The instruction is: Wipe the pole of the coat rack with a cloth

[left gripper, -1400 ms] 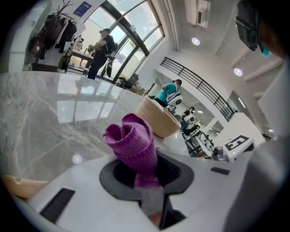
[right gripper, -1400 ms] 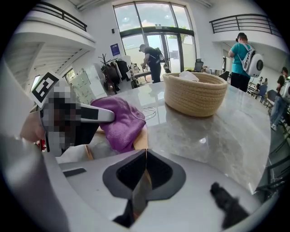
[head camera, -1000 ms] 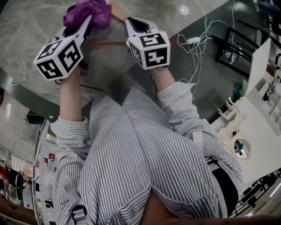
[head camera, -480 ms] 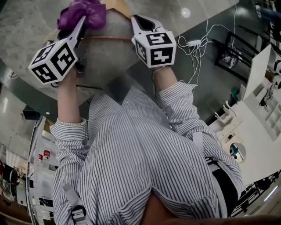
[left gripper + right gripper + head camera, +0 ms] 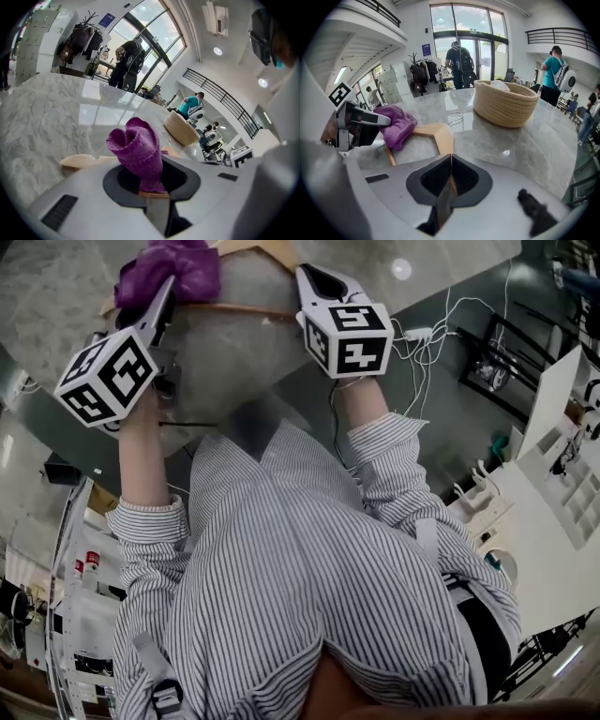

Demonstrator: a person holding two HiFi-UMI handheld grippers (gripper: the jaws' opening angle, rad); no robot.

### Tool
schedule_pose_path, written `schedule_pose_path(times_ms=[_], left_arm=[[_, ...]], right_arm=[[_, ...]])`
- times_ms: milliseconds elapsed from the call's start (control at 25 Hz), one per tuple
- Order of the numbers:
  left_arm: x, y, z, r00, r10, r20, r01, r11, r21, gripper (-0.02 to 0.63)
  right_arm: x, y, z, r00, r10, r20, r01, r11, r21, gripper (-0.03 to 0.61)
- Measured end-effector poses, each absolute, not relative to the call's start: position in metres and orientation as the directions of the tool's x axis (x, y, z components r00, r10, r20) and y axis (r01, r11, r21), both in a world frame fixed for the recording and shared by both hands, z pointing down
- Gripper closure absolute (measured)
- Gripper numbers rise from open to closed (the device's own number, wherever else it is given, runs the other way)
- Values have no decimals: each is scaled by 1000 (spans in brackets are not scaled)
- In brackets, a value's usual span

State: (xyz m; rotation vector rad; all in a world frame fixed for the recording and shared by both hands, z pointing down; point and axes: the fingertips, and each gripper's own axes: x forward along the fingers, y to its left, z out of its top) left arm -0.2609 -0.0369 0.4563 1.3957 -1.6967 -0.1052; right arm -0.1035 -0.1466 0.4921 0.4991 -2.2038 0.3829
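Well, my left gripper (image 5: 161,298) is clamped on the purple cloth (image 5: 138,152); the jaws pinch its lower end and the rest bunches up in a loose roll just past the tips. The cloth sits over the left arm of a wooden hanger (image 5: 436,133), which lies flat on the marble table (image 5: 534,145); I cannot tell whether the cloth rests on the hanger or hangs just above it. My right gripper (image 5: 450,180) has its jaws pressed together with nothing between them; it hovers over the near side of the table, just short of the hanger's right shoulder. The hanger's metal hook points toward the far edge; beyond it, toward the far right of the table, stands a woven basket (image 5: 506,108) (something pale lies inside, too small to name). The two grippers are held near each other, left and right of the hanger. A coat rack (image 5: 418,66) hung with clothes stands far across the room by the glass doors, well apart from the cloth. In the head view white cables (image 5: 427,334) trail over the floor past the table's right edge.
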Motion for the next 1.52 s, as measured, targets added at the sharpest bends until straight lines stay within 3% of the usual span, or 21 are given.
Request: schedule_pose_path(times_ms=[1520], left_arm=[[-302, 33, 455, -73, -796, 601, -719, 460, 522, 523]], right_arm=[[-101, -149, 493, -584, -259, 769, -491, 867, -81, 560]])
